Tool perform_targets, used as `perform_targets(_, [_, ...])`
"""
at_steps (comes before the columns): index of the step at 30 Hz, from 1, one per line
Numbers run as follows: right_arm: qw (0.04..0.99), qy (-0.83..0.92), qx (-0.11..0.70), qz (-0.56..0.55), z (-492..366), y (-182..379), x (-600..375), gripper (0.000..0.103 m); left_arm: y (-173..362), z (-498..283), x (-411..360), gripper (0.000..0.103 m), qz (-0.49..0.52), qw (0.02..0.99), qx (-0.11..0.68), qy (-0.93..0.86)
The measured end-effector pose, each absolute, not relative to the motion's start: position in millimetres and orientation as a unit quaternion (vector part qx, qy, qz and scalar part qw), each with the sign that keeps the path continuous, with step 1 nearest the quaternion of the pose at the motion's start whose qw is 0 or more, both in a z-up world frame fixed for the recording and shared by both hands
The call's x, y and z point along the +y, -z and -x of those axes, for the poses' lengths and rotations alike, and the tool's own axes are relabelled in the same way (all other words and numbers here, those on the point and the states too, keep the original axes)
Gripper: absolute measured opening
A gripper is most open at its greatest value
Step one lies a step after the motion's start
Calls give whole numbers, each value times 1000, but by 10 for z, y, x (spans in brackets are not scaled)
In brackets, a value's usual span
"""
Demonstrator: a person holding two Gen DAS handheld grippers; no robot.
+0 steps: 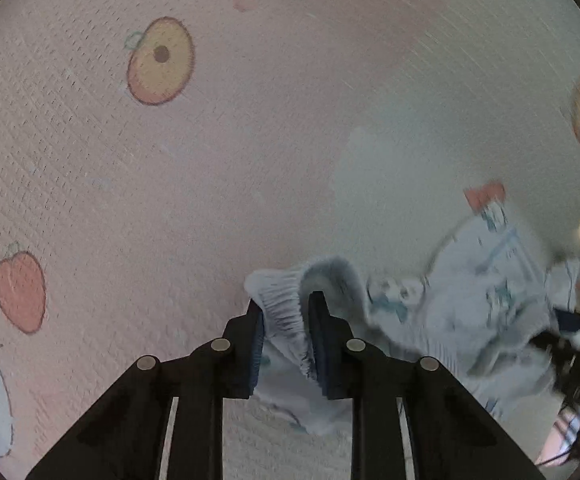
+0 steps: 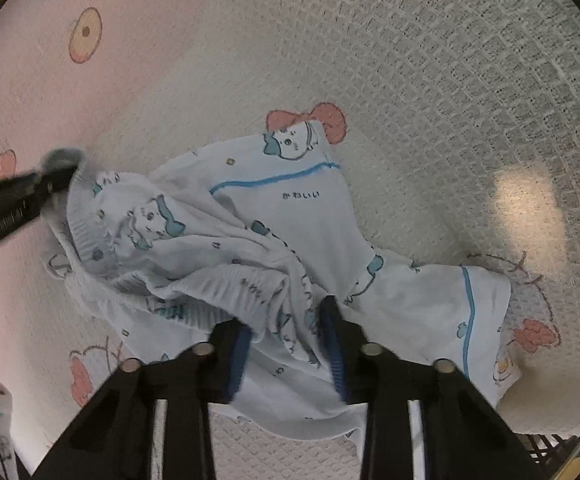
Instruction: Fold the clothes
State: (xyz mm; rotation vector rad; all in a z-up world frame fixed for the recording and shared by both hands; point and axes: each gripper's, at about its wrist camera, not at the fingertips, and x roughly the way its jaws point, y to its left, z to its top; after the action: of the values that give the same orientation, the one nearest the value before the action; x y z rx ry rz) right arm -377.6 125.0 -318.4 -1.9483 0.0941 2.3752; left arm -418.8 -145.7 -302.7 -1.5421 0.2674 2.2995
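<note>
We look down along both claws at a pale blue-white pair of children's shorts [image 2: 290,216], printed with small cartoon characters and trimmed with blue piping, lying crumpled on a pink and cream waffle-weave blanket [image 2: 430,80] patterned with peaches and strawberries. Our left claw [image 1: 286,320] has its black fingers with blue pads drawn nearly together, and the ribbed elastic waistband [image 1: 280,306] is bunched and pinched between them. Our right claw [image 2: 286,320] stands narrowly parted, with a fold of the same fabric gathered between its blue-padded fingers; the cloth fills the gap and the pads appear to press against it. In the right wrist view, the left claw shows as a dark blurred shape at the left edge, touching the waistband end of the shorts. The two legs spread away toward the upper right, one hem lying over a printed strawberry [image 2: 326,120]. A bright patch of light [image 2: 526,200] falls on the blanket to the right of the shorts.
</note>
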Motion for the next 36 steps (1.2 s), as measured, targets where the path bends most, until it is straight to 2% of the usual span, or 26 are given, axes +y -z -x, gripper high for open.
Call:
perform_targets(4, [27,-778,40,626,3663,3075,1308,17,3036,4094,-1277,16,539,179,101,-817])
perform_targets(6, [20,-780,49,624,3592,3066,1312,15,3248,3761,-1121,16,546,171,81,-816])
perform_targets(11, [-5,-784,74,616,3320,2990,1323,14,3541,3270,-1314,15,559,150,30,-815])
perform_targets(13, [-10,-780,78,621,3238,2991,1299,14,4004,3675,-584,15,566,140,15,-812])
perform_targets(15, [-9,-777,86,623,3138,2962,1265,14,3741,3619,-964,15,572,130,18,-810])
perform_targets(19, [-14,-772,84,630,2892,2920,1088,14,3631,3285,-1295,15,583,126,-7,-803])
perform_targets(31, [-45,-738,104,665,2079,3058,256,14,3643,2635,-1814,11,597,111,-47,-793])
perform_targets(36, [-37,-737,66,672,1851,3060,-94,14,3707,2455,-1971,11,599,110,-76,-789])
